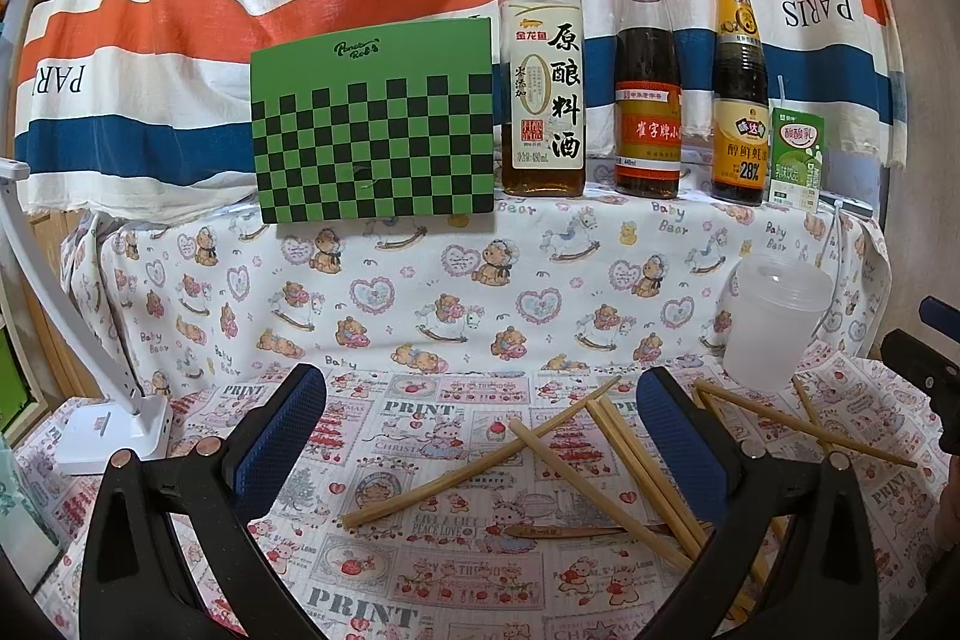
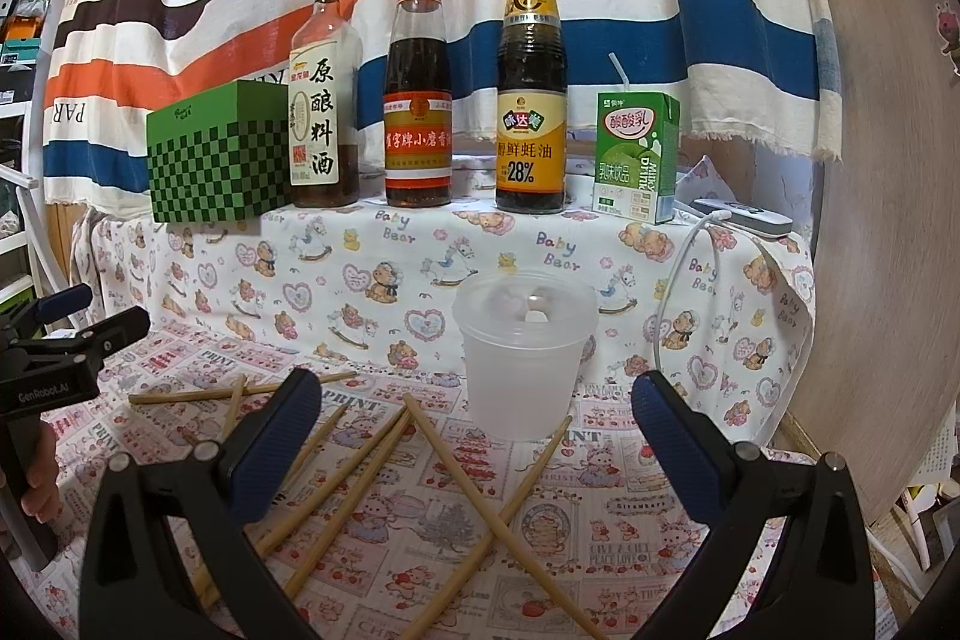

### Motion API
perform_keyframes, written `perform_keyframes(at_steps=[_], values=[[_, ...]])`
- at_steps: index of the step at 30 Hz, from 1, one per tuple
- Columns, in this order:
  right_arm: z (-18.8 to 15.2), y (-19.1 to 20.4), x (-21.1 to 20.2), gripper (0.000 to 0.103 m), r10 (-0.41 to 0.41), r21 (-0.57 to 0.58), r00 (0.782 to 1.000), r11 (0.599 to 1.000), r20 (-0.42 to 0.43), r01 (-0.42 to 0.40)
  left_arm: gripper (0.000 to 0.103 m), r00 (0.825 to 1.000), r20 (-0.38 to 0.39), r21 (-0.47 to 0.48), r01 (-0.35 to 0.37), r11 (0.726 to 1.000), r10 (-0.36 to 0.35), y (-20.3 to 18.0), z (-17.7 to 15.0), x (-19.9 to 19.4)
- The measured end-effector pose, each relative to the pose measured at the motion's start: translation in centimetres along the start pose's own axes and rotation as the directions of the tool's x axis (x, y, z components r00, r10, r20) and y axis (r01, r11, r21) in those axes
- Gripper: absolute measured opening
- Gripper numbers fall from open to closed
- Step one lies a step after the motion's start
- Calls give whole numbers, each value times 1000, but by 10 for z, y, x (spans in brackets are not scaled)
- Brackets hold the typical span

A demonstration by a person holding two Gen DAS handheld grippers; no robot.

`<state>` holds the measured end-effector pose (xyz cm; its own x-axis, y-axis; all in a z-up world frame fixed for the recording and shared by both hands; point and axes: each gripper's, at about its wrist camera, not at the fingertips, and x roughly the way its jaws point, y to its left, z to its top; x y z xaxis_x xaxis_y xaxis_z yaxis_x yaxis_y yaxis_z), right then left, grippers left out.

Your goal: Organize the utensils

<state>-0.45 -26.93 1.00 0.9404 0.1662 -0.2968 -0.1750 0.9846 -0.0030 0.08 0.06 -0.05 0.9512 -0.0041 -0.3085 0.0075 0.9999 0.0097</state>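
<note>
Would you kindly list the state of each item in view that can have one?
left tongs: open, holding nothing.
right tongs: open, holding nothing.
chopsticks: scattered flat on the cloth, some crossing, none in the cup.
plastic cup: upright, no chopsticks inside.
cooking wine bottle: upright, capped.
red-capped bottle: upright, capped.
oyster sauce bottle: upright, capped.
milk carton: upright, straw inserted.
green box: closed.

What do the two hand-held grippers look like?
Each hand-held gripper, left and right, has two black plastic arms with silver round bolts, ending in blue bumpy fingertips. The left one's side says "GenRobot.AI" in small letters. No cables show.
</note>
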Motion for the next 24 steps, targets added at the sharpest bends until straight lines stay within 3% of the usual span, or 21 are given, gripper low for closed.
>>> perform_keyframes(at_steps=[24], values=[[0, 1, 0, 103, -1, -10, 1000, 1000, 2, 1, 103, 1000, -1, 3, 0, 1000, 0, -1, 0, 0]])
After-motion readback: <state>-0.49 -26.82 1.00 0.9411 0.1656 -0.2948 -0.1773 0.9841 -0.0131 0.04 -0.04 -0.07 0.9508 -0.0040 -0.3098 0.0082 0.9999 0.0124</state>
